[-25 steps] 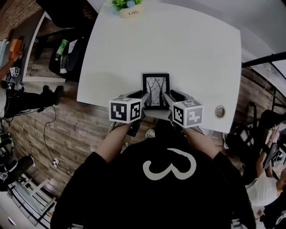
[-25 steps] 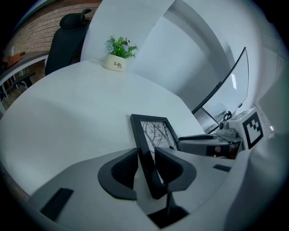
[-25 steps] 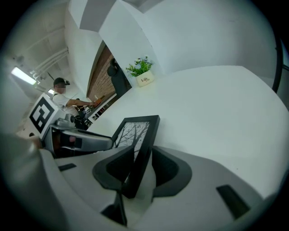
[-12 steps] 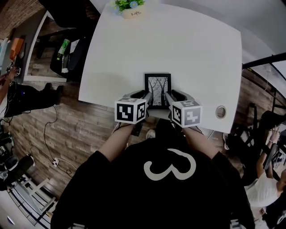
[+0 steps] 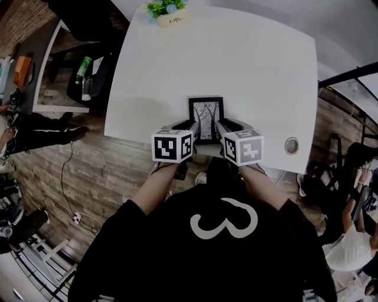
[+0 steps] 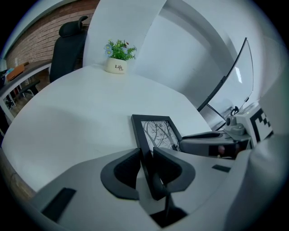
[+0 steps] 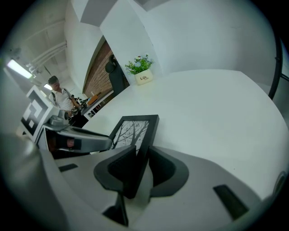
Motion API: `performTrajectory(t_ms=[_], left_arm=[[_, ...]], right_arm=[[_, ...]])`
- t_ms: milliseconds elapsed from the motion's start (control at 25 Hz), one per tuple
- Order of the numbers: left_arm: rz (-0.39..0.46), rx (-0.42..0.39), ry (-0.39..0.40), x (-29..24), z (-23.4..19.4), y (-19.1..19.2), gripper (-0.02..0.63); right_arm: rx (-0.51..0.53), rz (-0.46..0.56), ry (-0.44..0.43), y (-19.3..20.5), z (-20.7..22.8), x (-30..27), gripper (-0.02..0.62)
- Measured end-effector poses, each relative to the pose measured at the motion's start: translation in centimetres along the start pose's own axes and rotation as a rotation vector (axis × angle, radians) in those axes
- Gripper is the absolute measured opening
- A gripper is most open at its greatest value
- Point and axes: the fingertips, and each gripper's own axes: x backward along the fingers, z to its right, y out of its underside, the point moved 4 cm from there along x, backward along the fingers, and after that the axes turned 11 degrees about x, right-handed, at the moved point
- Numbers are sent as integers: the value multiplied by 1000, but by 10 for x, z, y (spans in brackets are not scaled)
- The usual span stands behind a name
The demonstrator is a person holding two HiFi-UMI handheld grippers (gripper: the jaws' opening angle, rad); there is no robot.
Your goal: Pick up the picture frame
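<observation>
White desk-top (image 5: 236, 59), near edge: black rectangular picture frame (image 5: 206, 115) with tree print rested there, not yet lifted. Left gripper (image 6: 145, 158) and right gripper (image 7: 141, 158), jaws just closing, each pinched one side rail. Grasp apparently made; lifting remained.

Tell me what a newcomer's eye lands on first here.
The black picture frame with a bare-tree print, near the white table's front edge, draws the eye first. The left gripper and right gripper flank it, their jaws having just been closing on its side edges. A small potted plant sits at the far edge.
</observation>
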Motion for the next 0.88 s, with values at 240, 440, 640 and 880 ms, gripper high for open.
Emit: performTrajectory(t_ms=[240, 440, 640, 880], left_arm=[[3, 18, -13, 0, 0, 0, 95], [12, 23, -15, 5, 2, 4, 94], [40, 21, -11, 13, 4, 4, 92], [99, 13, -8, 31, 8, -4, 91]], right_arm=[[-5, 15, 8, 0, 0, 1, 101], [4, 15, 18, 5, -4, 5, 100], [26, 60, 36, 2, -9, 13, 97], [70, 120, 46, -12, -18, 25, 97]])
